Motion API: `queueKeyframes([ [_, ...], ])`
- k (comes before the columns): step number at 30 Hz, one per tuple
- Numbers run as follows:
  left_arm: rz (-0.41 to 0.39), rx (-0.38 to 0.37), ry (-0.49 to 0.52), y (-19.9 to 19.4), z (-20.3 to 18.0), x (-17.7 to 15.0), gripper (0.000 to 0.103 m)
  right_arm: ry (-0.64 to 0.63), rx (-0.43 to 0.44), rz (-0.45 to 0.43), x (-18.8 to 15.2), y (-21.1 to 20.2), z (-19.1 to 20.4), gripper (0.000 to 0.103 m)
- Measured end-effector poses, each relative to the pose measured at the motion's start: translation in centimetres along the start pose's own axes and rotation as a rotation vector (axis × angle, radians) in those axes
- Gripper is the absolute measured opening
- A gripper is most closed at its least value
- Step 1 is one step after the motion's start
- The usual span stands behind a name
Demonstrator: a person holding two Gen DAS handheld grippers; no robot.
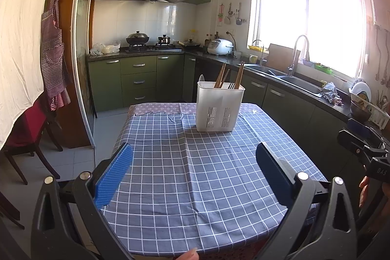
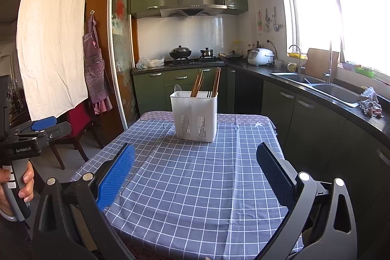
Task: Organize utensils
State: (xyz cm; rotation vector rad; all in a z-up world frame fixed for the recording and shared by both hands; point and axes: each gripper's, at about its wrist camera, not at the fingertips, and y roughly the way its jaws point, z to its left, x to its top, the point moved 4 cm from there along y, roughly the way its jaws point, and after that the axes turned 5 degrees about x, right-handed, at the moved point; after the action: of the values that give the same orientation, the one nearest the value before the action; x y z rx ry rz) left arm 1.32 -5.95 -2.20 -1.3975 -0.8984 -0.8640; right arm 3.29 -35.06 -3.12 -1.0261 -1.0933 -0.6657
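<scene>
The left gripper (image 1: 193,172) was held spread wide and empty over the checked tablecloth (image 1: 195,174). The white utensil holder (image 1: 219,109), with chopsticks (image 1: 220,76) and a spoon (image 1: 201,78) stood inside, was seen well ahead of its jaws, slightly right. The right gripper (image 2: 195,172) was likewise released, the holder (image 2: 193,115) set ahead between its fingers.
</scene>
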Motion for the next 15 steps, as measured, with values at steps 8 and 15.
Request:
queueKeyframes([
  [8,0.005,-0.001,-0.001,0.08,0.14,-0.03,0.096,0.002,0.004,0.005,-0.21,0.29,-0.1,0.098],
  [15,0.007,0.002,0.001,0.18,0.19,-0.2,0.096,0.003,0.011,0.009,-0.29,0.4,-0.09,0.098],
])
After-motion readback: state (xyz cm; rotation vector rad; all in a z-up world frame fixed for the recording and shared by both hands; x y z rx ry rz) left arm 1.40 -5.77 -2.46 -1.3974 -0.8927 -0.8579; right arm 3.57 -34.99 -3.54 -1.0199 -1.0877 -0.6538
